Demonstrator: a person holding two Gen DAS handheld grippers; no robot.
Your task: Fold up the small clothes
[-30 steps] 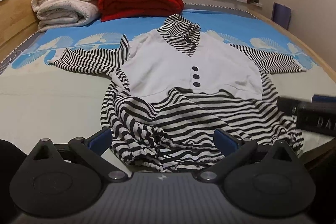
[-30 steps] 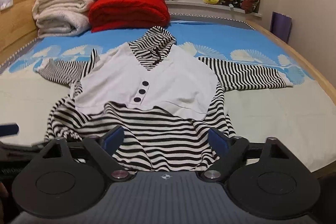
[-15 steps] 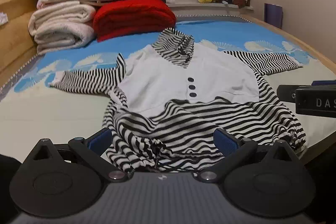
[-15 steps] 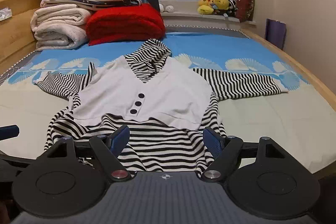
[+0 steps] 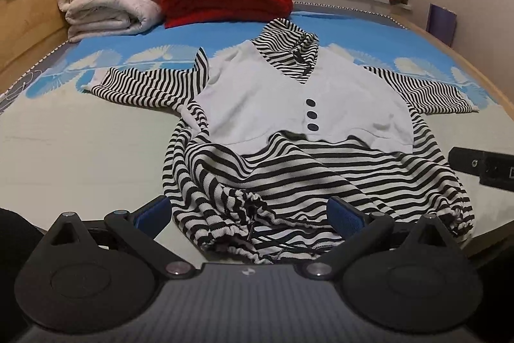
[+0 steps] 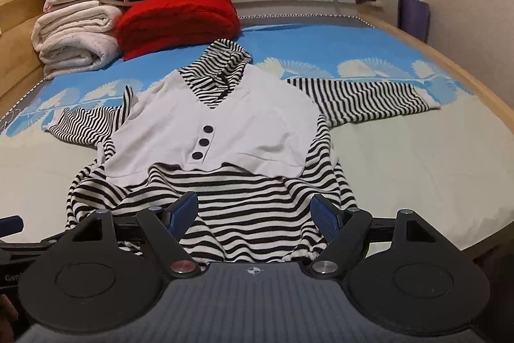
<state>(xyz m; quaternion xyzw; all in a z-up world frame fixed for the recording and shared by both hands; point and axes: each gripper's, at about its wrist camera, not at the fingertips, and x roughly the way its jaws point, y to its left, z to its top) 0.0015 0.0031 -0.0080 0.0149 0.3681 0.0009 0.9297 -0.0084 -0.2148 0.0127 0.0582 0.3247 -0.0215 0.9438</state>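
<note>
Both sets of fingers are spread wide and holding nothing from what I can see. On my left gripper (image 5: 247, 212) the blue pads (image 5: 153, 211) sit either side of the bunched hem; the right gripper (image 6: 255, 212) hovers over the hem too, with its pads apart. The striped top (image 5: 289, 130) lies face up on the bed (image 5: 80, 156), near the front edge, sleeves out to both sides. It's a ribbed black-and-white knit with a smooth white vest panel (image 6: 225, 124), three dark round buttons (image 6: 203, 142) and a floppy striped collar. The hem looks gathered and rumpled on the left.
</note>
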